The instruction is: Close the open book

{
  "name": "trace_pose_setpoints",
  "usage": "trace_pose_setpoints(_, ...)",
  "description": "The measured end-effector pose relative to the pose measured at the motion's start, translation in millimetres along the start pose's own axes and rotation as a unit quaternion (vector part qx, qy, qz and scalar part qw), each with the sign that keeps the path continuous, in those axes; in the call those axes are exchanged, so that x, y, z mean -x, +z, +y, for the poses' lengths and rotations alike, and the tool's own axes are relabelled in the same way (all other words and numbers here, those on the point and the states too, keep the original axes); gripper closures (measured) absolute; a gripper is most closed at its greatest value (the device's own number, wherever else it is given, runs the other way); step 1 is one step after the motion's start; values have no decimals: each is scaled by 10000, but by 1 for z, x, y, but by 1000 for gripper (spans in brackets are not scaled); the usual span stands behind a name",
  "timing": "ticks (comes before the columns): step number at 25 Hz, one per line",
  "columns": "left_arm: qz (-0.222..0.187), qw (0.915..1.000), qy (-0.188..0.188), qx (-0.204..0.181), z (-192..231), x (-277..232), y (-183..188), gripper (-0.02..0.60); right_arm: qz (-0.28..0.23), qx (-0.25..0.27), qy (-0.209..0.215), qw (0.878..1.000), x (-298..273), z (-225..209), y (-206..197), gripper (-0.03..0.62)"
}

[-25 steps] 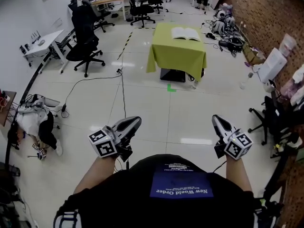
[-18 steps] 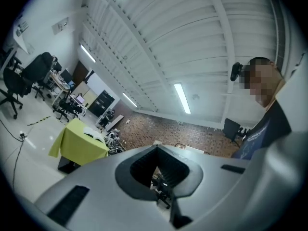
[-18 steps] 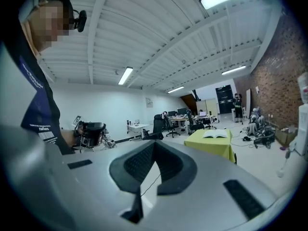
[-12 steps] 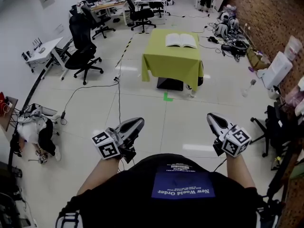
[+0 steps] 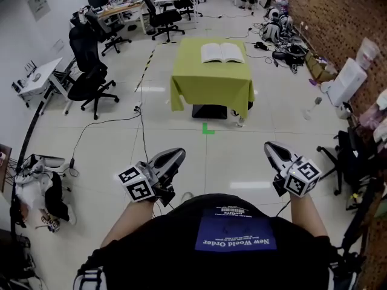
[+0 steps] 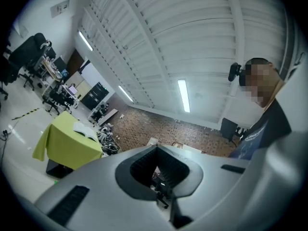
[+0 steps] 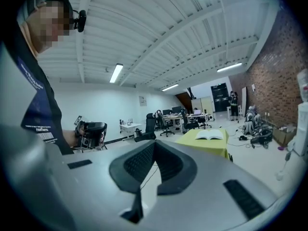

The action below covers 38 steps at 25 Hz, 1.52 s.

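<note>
The book (image 5: 222,52) lies on the table (image 5: 211,83), chairs (image 5: 87,83) to its left.

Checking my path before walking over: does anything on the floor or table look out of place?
Loose black cables trail across the tiles left of the green-draped table, a likely trip hazard. The book lies open and square on it; nothing looks spilled.

Obscured and unresolved areas, head view
Upper centre: the print on the open book (image 5: 222,52) is too small to read. The green tablecloth (image 5: 211,83) hides the table legs and the top of the dark box (image 5: 210,111) beneath. The right edge cuts off pale items (image 5: 380,110).
</note>
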<state>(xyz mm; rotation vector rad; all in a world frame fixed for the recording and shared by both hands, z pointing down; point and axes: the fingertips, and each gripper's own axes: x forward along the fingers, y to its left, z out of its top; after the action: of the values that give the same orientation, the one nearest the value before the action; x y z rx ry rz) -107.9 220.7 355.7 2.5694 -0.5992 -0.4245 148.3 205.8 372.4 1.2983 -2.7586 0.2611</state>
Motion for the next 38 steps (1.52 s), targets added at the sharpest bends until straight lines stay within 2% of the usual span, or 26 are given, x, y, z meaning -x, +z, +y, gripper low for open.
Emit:
trace_pose_setpoints(4,148,9997,-193,25,60,-5,38,577,-129,-104,-300,9994,-56,-15,20,609)
trace_pose_setpoints(11,279,9990,-318,-153,151,0,94,577,-283,-120,-523,9982,-147,-29,45,609)
trace_pose_setpoints(14,265,9990,-358,-62,179,-10,108,577,-252,-112,-536,9982,-177,-42,54,609)
trace_pose_setpoints(20,264,9995,-176,55,230,-31,119,577,-149,-203,-464,9986,-225,-82,54,609)
trace_pose_setpoints(24,208,9998,39,-33,258,-62,125,577,-184,-243,-221,9993,-257,-126,56,609)
trace_pose_setpoints(29,-37,9989,434,-198,290,-124,146,577,-192,-165,182,9995,-298,-204,78,609)
trace_pose_setpoints(34,-162,9966,723,-348,306,-194,153,577,-183,-4,594,9981,-320,-277,104,609)
trace_pose_setpoints(38,-255,9957,812,-373,317,-248,151,577,-236,113,801,9964,-332,-330,116,609)
